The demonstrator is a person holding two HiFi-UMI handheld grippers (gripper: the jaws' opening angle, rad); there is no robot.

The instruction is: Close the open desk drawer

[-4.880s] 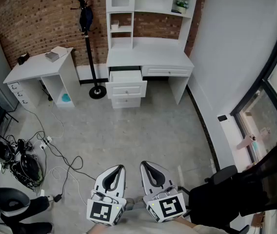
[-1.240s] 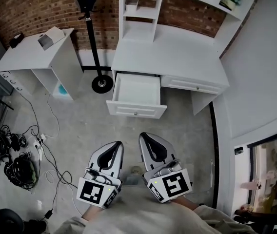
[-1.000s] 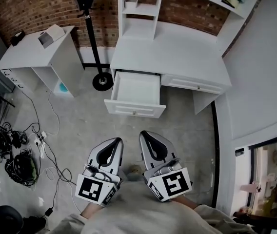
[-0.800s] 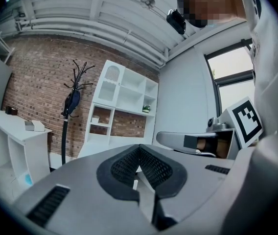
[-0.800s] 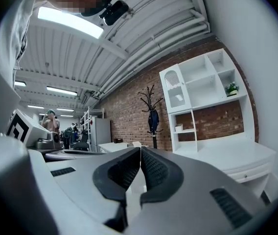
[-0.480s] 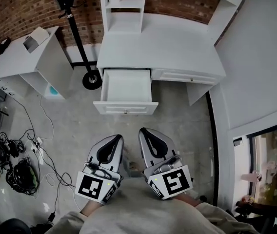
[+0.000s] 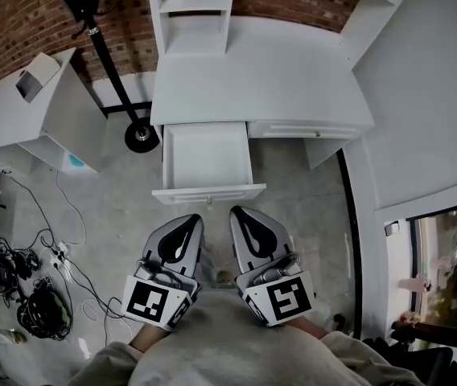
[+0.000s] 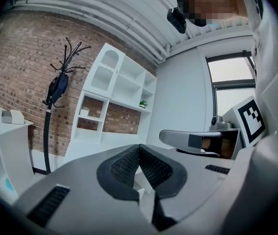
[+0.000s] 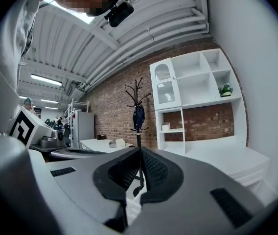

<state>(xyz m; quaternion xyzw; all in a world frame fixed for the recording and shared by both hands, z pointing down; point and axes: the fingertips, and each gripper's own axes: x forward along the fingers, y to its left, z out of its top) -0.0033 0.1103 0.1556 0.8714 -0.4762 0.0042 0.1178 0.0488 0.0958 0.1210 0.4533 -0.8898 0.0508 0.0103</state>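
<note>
Head view: drawer point(image 7: 208, 158) open at 12 o'clock. Left gripper point(image 7: 190, 219) and right gripper point(image 7: 236, 213) both closed, empty. Off-centre push could rack and jam it.

**Both claws shut, nothing in them**

Holds left claw point(image 7: 189, 219) and right claw point(image 7: 240, 213) side by side, near but not touching, tips aimed ahead and about level. Has the ribbed pads point(image 8: 124, 164) of each pressed together with nothing between. Carries the marker cubes point(image 7: 154, 301) nearest the body, grey sleeves point(image 7: 349, 359) just behind. Grips probably from beneath, hands mostly hidden.
</note>
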